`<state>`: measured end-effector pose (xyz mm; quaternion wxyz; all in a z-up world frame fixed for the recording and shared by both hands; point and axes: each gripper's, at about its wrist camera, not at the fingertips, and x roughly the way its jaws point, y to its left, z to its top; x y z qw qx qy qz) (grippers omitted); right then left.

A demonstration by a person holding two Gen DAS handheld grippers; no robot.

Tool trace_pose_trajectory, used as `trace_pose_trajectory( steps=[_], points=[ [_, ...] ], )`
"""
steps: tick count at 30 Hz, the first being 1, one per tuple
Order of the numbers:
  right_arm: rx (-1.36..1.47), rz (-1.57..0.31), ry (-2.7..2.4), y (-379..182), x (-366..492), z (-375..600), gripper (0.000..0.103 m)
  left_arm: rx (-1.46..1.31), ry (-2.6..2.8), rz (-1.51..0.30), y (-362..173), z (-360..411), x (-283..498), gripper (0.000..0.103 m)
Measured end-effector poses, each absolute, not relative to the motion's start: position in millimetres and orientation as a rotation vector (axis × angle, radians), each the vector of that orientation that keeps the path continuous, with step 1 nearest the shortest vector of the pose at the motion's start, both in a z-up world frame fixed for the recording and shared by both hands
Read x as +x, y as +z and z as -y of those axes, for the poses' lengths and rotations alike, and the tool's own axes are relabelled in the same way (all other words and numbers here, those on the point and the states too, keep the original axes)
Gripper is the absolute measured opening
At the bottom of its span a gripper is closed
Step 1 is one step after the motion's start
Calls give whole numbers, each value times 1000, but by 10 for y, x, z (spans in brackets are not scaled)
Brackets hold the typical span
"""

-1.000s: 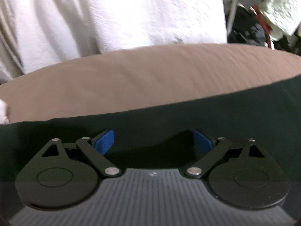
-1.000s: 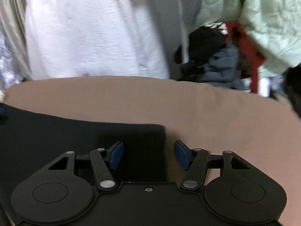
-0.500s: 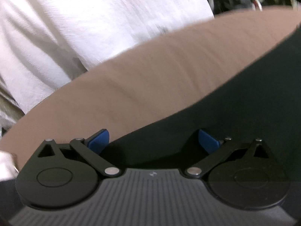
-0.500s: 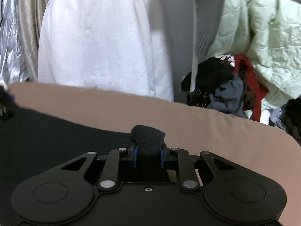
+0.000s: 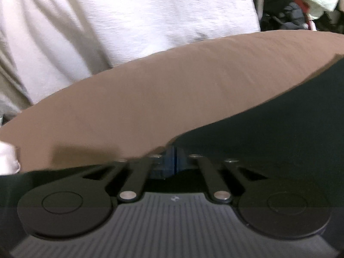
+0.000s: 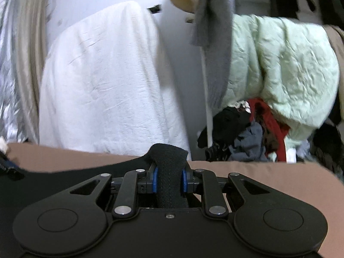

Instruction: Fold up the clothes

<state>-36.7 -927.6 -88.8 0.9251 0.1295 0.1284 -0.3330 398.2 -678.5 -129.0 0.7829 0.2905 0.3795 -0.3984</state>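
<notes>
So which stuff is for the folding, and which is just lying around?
For the folding:
- black garment
- right gripper, pinching a bunch of it
- left gripper, shut at its edge
- brown surface under it

Just lying around:
- white cloth
- pale green quilted jacket
- clothes heap

Dim indoor light, motion-blurred (worst toward the edges), fisheye-bent rims, soft shadows.

No readable text, label, brand name or number appears in either wrist view. The only sign is a small pale emblem (image 5: 173, 198) on the ribbed body of the left gripper (image 5: 171, 158), too small to make out.
</notes>
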Motion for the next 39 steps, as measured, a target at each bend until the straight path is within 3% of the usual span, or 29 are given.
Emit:
trace_pose_trajectory(
  steps=[4,19,24,27,30,32,34,37,39],
  points=[
    [428,-168,-711,-958,-447,9202,22,599,-826,-797,-1268,6704,3832,1],
    [417,-216,-834,-846,-339,9371,17,615,-789,-607,-702,7116,3928,1],
    [287,-313,-879,-745,42,9661,17,525,-715,-556,-764,7226,4131,1],
    [290,-555,-911,-952,482,9980,28,523,-642,-614,-933,7371,4285,4],
    [285,-769,-1096,-1046,644,9992,36,513,-618,-636,-996,7403,4239,22],
    [335,-693,-1170,-915,418,9743,59,459,-649,-630,-938,7311,4119,60],
    [494,-568,-1165,-784,15,9466,66,418,-680,-591,-848,7192,3955,67],
    [800,-405,-1043,-864,-597,9108,66,379,-686,-550,-723,6991,3712,81],
    [969,-398,-968,-1046,-773,8988,66,349,-701,-565,-685,6852,3562,86]
  ],
)
